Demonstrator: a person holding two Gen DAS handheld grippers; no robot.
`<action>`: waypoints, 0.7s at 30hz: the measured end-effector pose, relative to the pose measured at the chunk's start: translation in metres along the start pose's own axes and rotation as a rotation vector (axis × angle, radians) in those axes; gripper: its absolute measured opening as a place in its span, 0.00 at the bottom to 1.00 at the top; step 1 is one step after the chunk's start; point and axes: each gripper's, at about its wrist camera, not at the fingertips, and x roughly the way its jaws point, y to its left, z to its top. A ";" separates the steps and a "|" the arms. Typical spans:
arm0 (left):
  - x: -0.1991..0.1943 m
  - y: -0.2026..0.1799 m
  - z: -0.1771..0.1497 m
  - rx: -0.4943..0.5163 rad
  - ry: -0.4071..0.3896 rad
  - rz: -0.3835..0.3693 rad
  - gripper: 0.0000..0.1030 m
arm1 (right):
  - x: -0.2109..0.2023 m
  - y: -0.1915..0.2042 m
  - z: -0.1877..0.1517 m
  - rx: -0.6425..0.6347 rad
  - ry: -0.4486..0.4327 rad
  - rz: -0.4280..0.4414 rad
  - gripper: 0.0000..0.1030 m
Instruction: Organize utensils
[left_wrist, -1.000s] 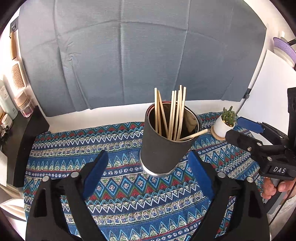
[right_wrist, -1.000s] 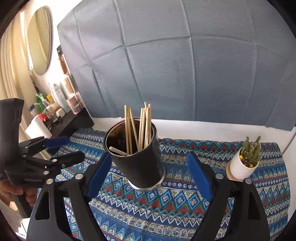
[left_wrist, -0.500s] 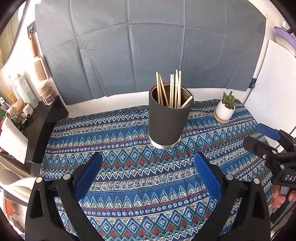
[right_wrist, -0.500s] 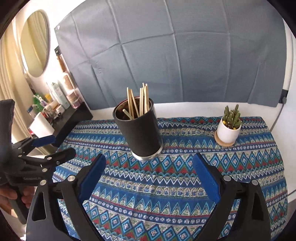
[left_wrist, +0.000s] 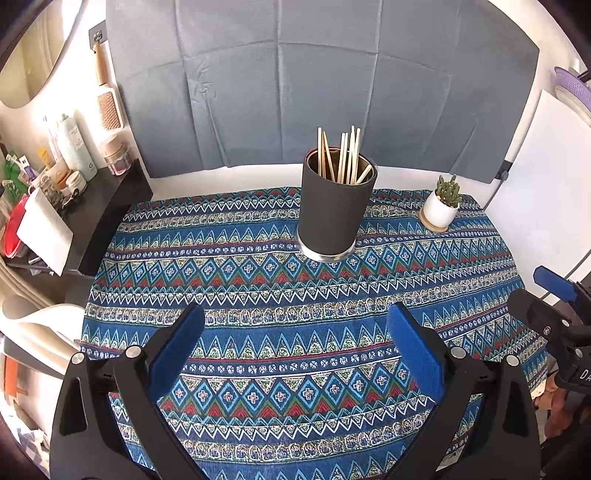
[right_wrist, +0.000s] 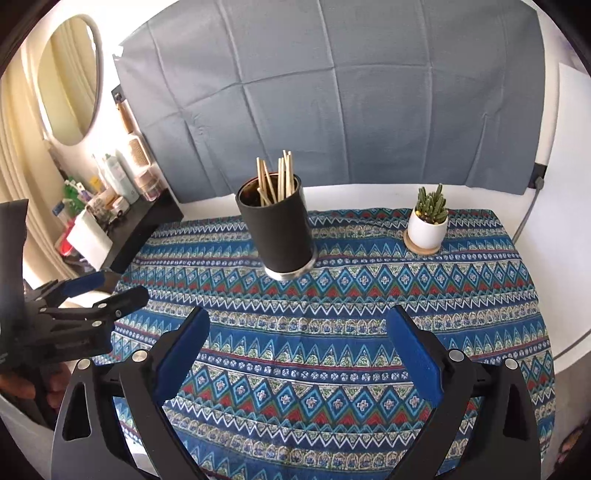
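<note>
Your left gripper spread wide w/ nothing btwn its pads, your right gripper same, wide apart & empty, chopsticks standing in black holder mid-cloth, upright on patterned tablecloth, cactus pot to its right

A potted cactus sits on the patterned tablecloth before a grey backdrop.
</note>
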 end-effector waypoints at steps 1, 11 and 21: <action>0.000 0.002 -0.001 -0.012 0.013 0.005 0.94 | -0.003 0.001 -0.002 0.005 -0.004 -0.017 0.89; -0.009 0.002 -0.016 -0.065 0.056 -0.025 0.94 | -0.019 -0.003 -0.016 0.050 -0.003 -0.070 0.89; -0.019 -0.004 -0.017 -0.043 0.030 -0.017 0.94 | -0.020 0.000 -0.022 0.052 0.023 -0.048 0.89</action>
